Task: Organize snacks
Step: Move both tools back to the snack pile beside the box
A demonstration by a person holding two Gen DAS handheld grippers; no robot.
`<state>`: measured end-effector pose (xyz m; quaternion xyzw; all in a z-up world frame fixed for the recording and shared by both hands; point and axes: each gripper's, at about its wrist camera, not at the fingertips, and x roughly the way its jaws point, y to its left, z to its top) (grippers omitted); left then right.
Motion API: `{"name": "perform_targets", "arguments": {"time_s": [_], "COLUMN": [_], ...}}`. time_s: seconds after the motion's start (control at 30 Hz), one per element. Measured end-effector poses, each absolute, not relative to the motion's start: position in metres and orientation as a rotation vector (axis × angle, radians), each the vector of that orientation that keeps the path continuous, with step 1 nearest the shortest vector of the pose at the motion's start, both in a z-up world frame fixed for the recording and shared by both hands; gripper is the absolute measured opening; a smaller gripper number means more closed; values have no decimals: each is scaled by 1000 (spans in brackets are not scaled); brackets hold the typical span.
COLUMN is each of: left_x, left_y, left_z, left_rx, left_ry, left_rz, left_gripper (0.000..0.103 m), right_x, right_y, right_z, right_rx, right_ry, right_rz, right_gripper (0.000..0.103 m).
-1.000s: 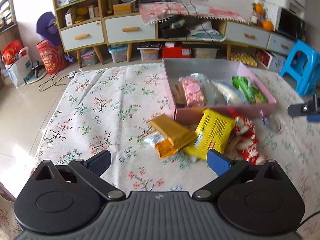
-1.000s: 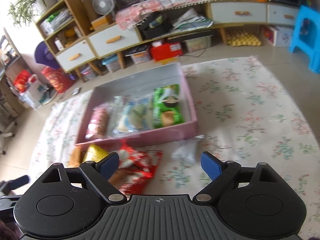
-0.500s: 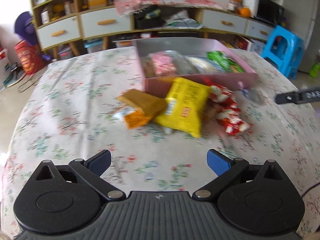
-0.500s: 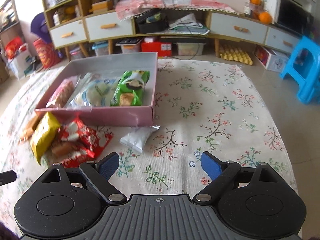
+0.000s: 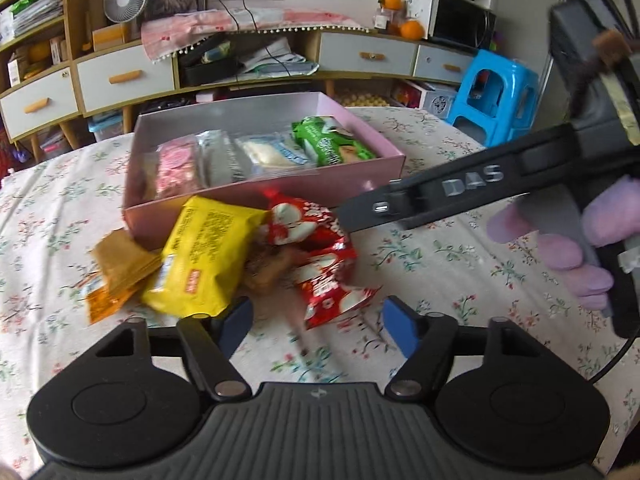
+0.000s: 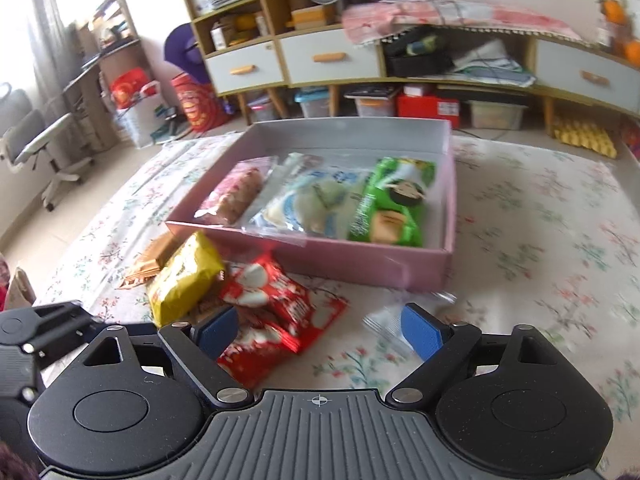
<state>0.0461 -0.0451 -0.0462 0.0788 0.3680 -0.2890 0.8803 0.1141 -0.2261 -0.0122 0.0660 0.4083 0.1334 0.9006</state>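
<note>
A pink box (image 5: 264, 204) sits on the flower-patterned cloth of the bench (image 5: 440, 248), and everything else lies around it. Inside the pink box, side by side, are a pink-dotted packet (image 5: 176, 168), a clear silver-edged packet (image 5: 222, 160), a pale white-and-blue packet (image 6: 316, 204) and a green packet (image 6: 394, 204).

Against the box's near wall lies a loose heap: a yellow bag (image 5: 208, 256) leaning on the wall, an orange-brown packet (image 5: 120, 268) partly under the bag's outer side, and a red bag (image 5: 320, 256) on the yellow bag's other side, overlapping it. A small clear packet (image 6: 386, 322) lies alone near the box's near corner.

The left gripper (image 5: 316, 316) is spread wide and holds nothing, the red bag's near end between its blue pads. The right gripper (image 6: 320, 326) is likewise spread and empty, low over the cloth in front of the box, between the red bag and the clear packet.
</note>
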Motion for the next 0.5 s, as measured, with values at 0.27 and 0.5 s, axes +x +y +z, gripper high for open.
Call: {"name": "perform_targets", "arguments": {"time_s": [0.27, 0.5], "left_x": [57, 62], "left_y": [-59, -62], "left_z": [-53, -54], "left_rx": [134, 127], "left_ry": [814, 898], "left_rz": [-616, -594], "left_gripper": [48, 28], "right_x": [138, 144], "right_y": [-213, -209], "right_z": [-30, -30], "right_rx": [184, 222], "right_ry": [918, 921], "right_rz": [320, 321], "right_gripper": [52, 28]}}
